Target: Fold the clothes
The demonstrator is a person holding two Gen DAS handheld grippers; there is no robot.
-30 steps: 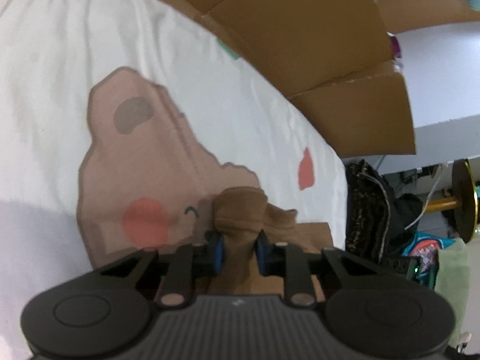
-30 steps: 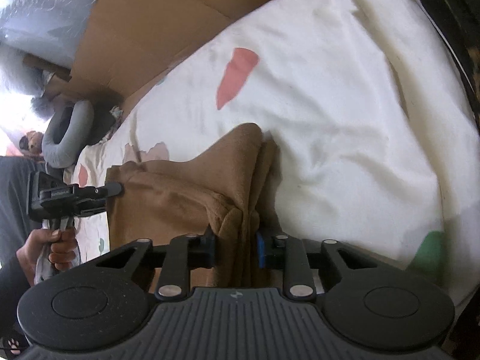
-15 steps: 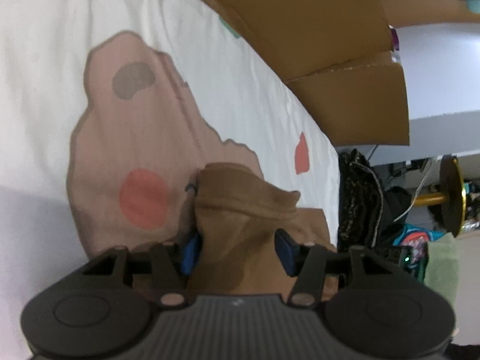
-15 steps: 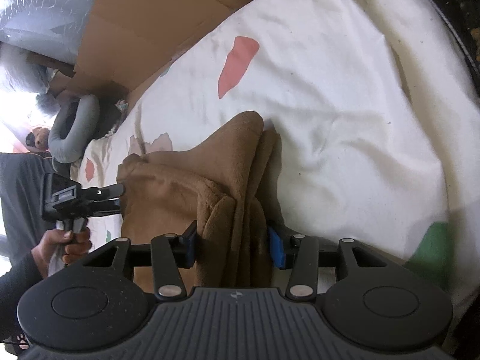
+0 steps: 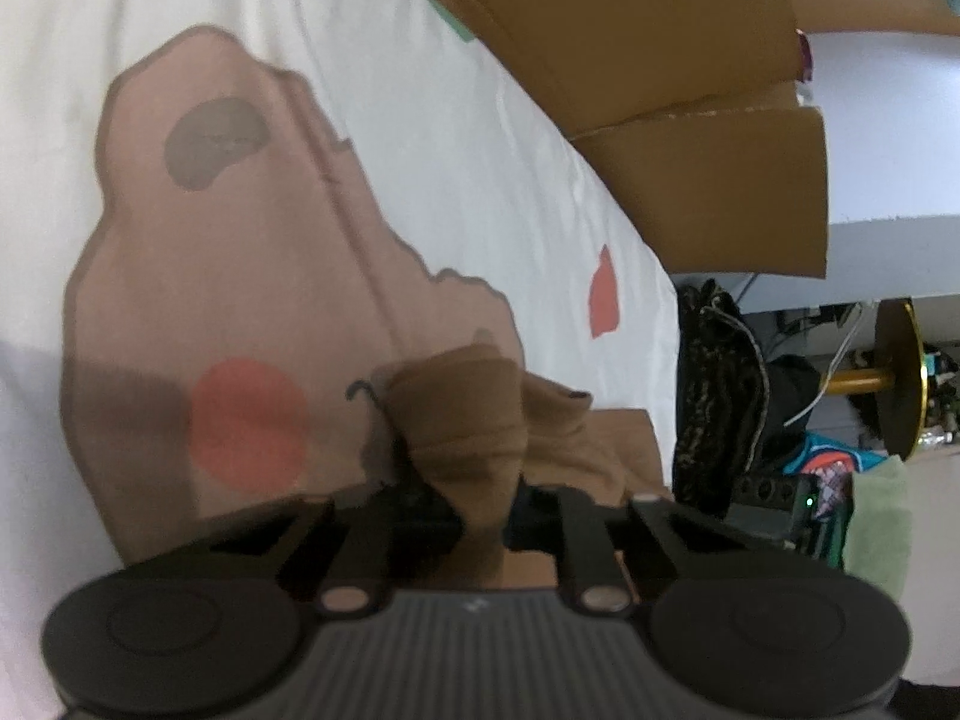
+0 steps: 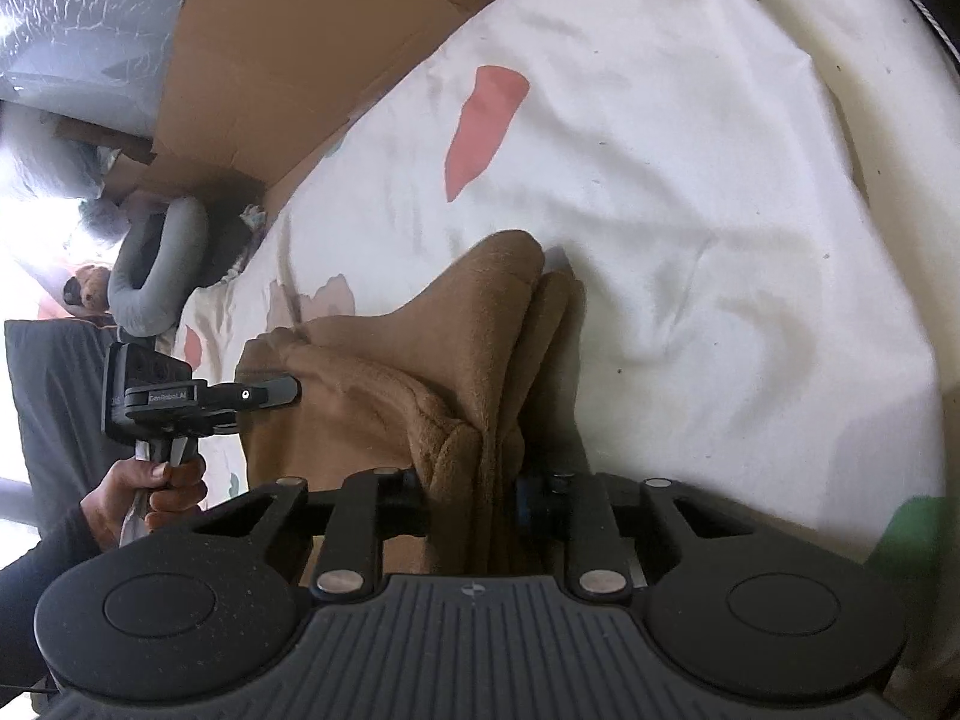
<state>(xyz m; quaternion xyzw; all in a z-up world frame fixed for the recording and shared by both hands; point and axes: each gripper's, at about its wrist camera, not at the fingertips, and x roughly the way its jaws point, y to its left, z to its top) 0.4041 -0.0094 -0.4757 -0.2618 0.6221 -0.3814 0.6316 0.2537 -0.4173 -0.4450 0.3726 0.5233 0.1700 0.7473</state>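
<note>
A brown fleece garment (image 6: 420, 372) lies partly folded on a white printed bedsheet (image 6: 720, 240). In the right wrist view my right gripper (image 6: 474, 495) holds the garment's near right folded edge, its jaws closing with the thick layers pinched between them. My left gripper (image 6: 288, 390) shows there too, at the garment's left edge, with a hand (image 6: 150, 480) on its handle. In the left wrist view my left gripper (image 5: 483, 504) has a bunched end of the garment (image 5: 474, 414) between its closing jaws, and the pads press on the cloth.
Flattened cardboard boxes (image 5: 660, 60) lean along the bed's far side. A dark clothes pile (image 5: 720, 390), a green cloth (image 5: 876, 516) and a gold stand (image 5: 894, 384) sit past the bed's right edge. A grey neck pillow (image 6: 162, 264) lies at the far left.
Both grippers let go of the brown garment half a second ago, jaws spread wide, and have closed on it again. Neither hand has shifted much.
</note>
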